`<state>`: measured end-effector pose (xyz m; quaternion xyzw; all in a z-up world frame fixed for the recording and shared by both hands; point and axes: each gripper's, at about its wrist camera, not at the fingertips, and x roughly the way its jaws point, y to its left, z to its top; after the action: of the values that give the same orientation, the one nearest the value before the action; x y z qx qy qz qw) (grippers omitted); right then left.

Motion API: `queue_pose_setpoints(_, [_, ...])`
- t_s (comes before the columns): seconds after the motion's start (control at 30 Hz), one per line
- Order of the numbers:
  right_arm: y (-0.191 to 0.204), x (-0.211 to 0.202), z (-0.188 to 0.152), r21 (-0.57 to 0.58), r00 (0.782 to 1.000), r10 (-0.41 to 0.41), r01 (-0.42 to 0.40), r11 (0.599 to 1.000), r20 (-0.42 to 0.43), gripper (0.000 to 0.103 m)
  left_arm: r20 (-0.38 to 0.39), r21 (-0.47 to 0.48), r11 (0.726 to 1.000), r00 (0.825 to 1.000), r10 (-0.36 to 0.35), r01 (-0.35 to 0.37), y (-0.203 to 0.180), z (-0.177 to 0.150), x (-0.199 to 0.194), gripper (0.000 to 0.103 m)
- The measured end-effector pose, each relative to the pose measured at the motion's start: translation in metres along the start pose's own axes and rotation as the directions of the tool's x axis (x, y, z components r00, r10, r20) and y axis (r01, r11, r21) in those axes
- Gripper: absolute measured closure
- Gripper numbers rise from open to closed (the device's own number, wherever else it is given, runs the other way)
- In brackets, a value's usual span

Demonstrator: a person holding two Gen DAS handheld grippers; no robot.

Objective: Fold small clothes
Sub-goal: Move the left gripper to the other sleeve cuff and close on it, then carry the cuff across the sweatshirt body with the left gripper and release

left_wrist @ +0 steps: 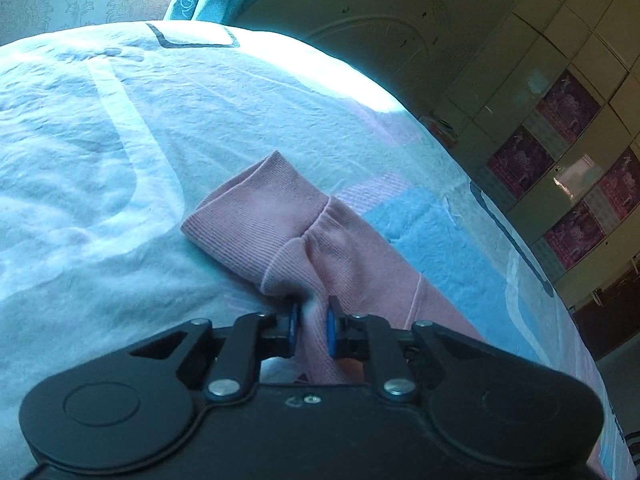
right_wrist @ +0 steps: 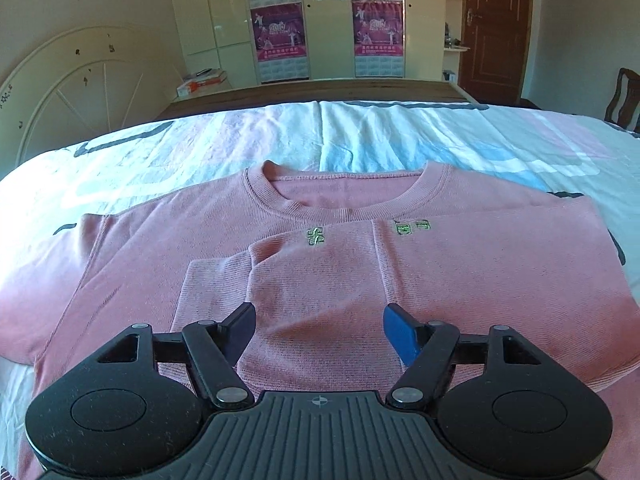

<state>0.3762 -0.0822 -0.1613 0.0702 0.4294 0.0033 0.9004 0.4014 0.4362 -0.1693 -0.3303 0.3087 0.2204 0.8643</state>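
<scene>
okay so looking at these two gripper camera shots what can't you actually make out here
- Left wrist view: the pink sweater beyond its sleeve cuff, cut off by the gripper body.
- Right wrist view: the sweater's hem, hidden under the right gripper.
- Right wrist view: the green embroidery, too small to read.
- Right wrist view: wardrobe posters, text too small.

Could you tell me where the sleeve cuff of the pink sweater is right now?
In the left wrist view, the ribbed sleeve cuff lies on the bedsheet just ahead of the left tongs, which pinch the sleeve right behind it.
</scene>
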Motion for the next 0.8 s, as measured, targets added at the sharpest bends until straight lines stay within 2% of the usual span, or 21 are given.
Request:
queue_pose_setpoints(0.1, [0.003,0.005,-0.002,-0.005,1.000,-0.020,0.020,1.000,-0.015,0.032,0.023,0.020,0.999,0.999,-0.037,0.037,-0.010,0.001,-0.011,0.095])
queue_pose_setpoints(0.17, [0.002,0.016,-0.005,-0.008,0.997,-0.026,0.026,1.000,-0.071,0.032,0.042,0.066,0.994,0.995,-0.092,0.090,-0.028,0.002,-0.023,0.096])
queue_pose_setpoints(0.2, [0.001,0.017,-0.007,-0.012,0.997,-0.027,0.026,1.000,-0.068,0.032,0.047,0.090,0.989,0.991,-0.122,0.118,-0.039,0.001,-0.029,0.096])
queue_pose_setpoints(0.27, [0.002,0.016,-0.006,-0.025,0.998,-0.024,0.023,0.999,-0.065,0.032,0.052,0.156,0.970,0.980,-0.194,0.184,-0.070,-0.003,-0.043,0.096])
queue_pose_setpoints(0.33, [-0.001,0.011,-0.004,-0.009,0.999,0.002,-0.002,1.000,-0.048,0.032,0.046,0.231,0.941,0.963,-0.266,0.249,-0.104,-0.013,-0.058,0.096])
queue_pose_setpoints(0.47, [-0.016,-0.003,-0.001,0.029,0.999,0.049,-0.048,0.998,-0.010,0.032,-0.063,0.364,0.829,0.900,-0.432,0.424,-0.187,-0.058,-0.087,0.096])
queue_pose_setpoints(0.6, [-0.038,-0.021,0.001,0.058,0.997,0.068,-0.069,0.996,0.023,0.032,-0.220,0.418,0.702,0.814,-0.537,0.577,-0.267,-0.126,-0.099,0.096])
queue_pose_setpoints(0.63, [-0.046,-0.028,0.001,0.063,0.997,0.071,-0.073,0.995,0.031,0.032,-0.260,0.425,0.672,0.793,-0.551,0.606,-0.285,-0.148,-0.100,0.096])
queue_pose_setpoints(0.73, [-0.071,-0.043,0.001,0.074,0.997,0.054,-0.058,0.996,0.051,0.032,-0.379,0.458,0.589,0.746,-0.547,0.666,-0.330,-0.210,-0.094,0.096])
queue_pose_setpoints(0.77, [-0.081,-0.047,0.001,0.083,0.997,0.046,-0.051,0.995,0.057,0.032,-0.430,0.470,0.561,0.732,-0.528,0.681,-0.342,-0.232,-0.089,0.096])
queue_pose_setpoints(0.8, [-0.088,-0.050,0.000,0.093,0.998,0.041,-0.046,0.995,0.057,0.032,-0.463,0.494,0.538,0.730,-0.502,0.683,-0.351,-0.252,-0.085,0.094])
